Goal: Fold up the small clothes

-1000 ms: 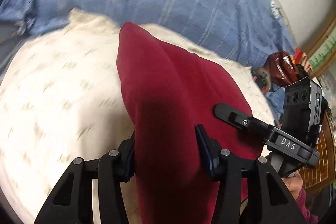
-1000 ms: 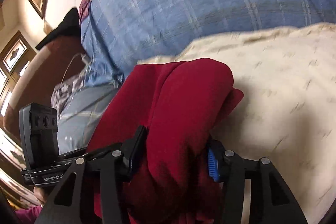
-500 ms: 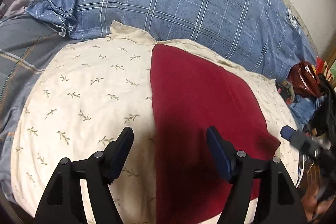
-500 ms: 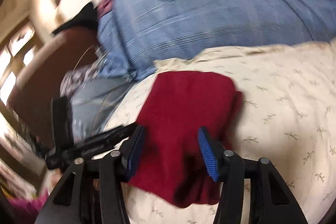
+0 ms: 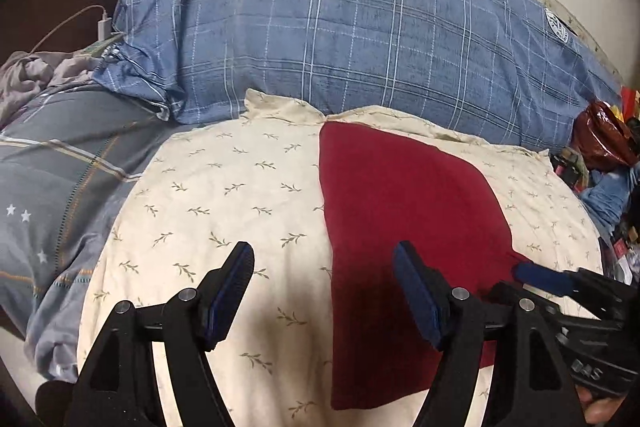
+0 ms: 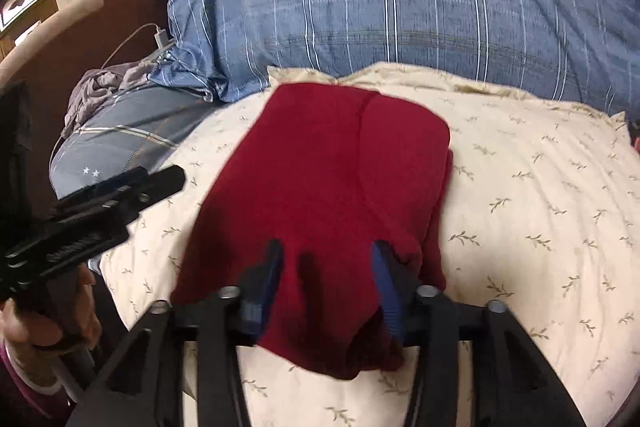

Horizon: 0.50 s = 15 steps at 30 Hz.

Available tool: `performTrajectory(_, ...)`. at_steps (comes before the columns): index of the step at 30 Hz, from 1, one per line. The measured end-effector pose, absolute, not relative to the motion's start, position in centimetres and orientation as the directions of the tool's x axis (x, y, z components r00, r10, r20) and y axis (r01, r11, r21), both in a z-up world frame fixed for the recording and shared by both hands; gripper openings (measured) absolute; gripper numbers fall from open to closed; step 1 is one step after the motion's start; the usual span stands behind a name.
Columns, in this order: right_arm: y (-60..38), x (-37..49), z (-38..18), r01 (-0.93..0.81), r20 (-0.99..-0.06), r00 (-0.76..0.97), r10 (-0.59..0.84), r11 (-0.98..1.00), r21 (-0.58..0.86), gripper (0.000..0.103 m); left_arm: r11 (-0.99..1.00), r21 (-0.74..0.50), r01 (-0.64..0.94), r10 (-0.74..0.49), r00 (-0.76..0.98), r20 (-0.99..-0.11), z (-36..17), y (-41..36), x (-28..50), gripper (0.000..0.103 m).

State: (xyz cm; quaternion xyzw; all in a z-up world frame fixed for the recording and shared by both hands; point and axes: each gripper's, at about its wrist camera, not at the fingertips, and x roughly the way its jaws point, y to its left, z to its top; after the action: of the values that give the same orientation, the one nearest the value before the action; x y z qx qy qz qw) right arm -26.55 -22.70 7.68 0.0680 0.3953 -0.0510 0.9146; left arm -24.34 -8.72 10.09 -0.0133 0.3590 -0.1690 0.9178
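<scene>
A folded dark red garment [image 5: 404, 211] lies flat on a cream leaf-print pillow [image 5: 224, 199]; it also shows in the right wrist view [image 6: 320, 187]. My left gripper [image 5: 324, 285] is open and empty, held above the garment's left edge. My right gripper [image 6: 326, 267] is open just above the near end of the garment, its fingers on either side of a fold and holding nothing. The right gripper's tip [image 5: 540, 277] shows at the right of the left wrist view, and the left gripper [image 6: 100, 203] shows at the left of the right wrist view.
A large blue plaid pillow [image 5: 360, 39] with a round crest lies behind the cream pillow. A grey striped quilt [image 5: 60, 187] is at the left, with a white charger and cable [image 5: 105, 27]. Clutter with a red bag [image 5: 604, 139] is at the right.
Both grippers have let go of the red garment and opened. It was held up between them; now it lies flat on the cream pillow and both grippers have drawn back.
</scene>
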Motion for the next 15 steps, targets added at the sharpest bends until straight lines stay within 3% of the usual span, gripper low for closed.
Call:
performTrajectory(3,-22.2,-27.4,8.6,0.172,-0.707,0.701,-0.096,0.984,0.036,0.067,0.944,-0.126,0.304,-0.311,0.699,-0.644,10.2,-9.0,-24.7,0.072)
performTrajectory(15,-22.3,-28.2,9.8,0.245,-0.678,0.714,-0.176,0.970,0.006,0.078,0.945,-0.104,0.311,-0.305,0.719,-0.625,11.1,-9.0,-25.8,0.072)
